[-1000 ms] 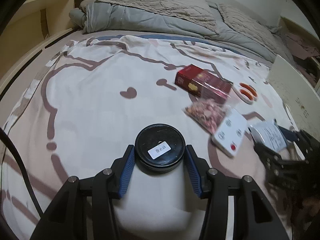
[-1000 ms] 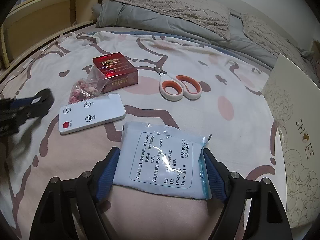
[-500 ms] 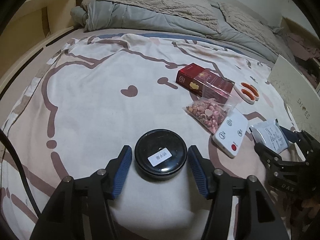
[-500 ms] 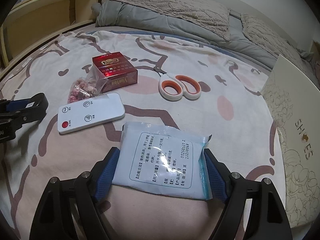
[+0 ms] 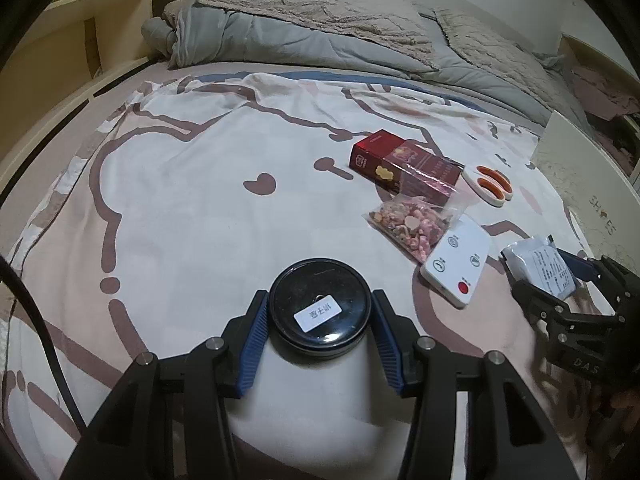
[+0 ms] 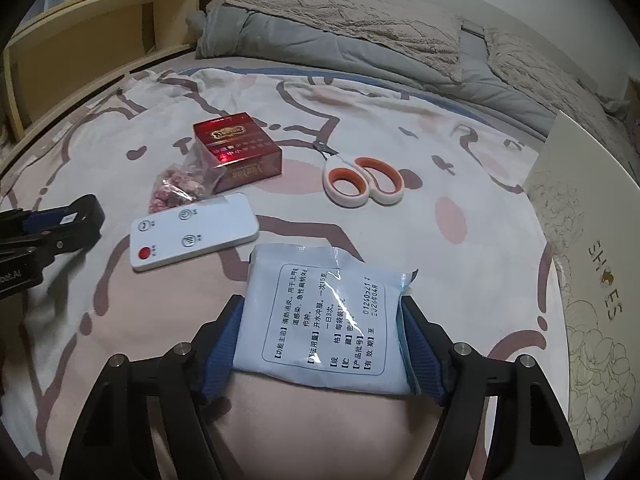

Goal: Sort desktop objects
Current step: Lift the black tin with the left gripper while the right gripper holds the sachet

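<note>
A round black tin (image 5: 319, 307) with a white label lies on the patterned bedsheet. My left gripper (image 5: 319, 338) has its blue pads against both sides of the tin. My right gripper (image 6: 322, 350) is shut on a pale blue medicine sachet (image 6: 326, 314) with printed text; the sachet also shows in the left wrist view (image 5: 540, 266). A white remote (image 6: 194, 230), a clear bag of pink snacks (image 6: 182, 182), a red box (image 6: 236, 150) and orange-handled scissors (image 6: 362, 184) lie between and beyond the grippers.
A white shoe box (image 6: 588, 280) stands at the right edge of the bed. A grey duvet and pillows (image 5: 320, 28) lie at the back. A wooden shelf (image 5: 80, 40) runs along the left.
My left gripper opened around the tin half a second ago and has closed back onto its sides. The right gripper still holds the sachet and has barely moved.
</note>
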Demonstrator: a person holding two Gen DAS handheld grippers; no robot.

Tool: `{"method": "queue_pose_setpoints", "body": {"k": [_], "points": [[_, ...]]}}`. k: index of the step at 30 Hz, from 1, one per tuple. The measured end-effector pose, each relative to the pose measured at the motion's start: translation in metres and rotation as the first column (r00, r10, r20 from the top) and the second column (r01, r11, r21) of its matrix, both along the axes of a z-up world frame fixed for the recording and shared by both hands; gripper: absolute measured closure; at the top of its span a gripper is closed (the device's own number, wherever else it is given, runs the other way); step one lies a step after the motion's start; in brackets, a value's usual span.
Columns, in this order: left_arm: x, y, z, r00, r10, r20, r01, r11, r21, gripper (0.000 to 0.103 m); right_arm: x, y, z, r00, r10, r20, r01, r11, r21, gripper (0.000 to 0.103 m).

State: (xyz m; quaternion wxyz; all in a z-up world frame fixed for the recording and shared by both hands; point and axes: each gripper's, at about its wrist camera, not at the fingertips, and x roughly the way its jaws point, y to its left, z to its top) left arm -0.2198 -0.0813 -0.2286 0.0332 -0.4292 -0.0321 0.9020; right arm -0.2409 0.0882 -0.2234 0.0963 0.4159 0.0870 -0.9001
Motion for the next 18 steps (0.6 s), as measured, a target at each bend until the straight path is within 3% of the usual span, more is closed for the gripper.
{"method": "queue_pose_setpoints", "body": {"k": [18], "points": [[0.034,0.009,0.034,0.999,-0.005,-0.052,0.005,1.000,0.005,0.053,0.028,-0.003,0.027,1.000,0.028,-0.012,-0.029,0.999,-0.030,0.028]]}}
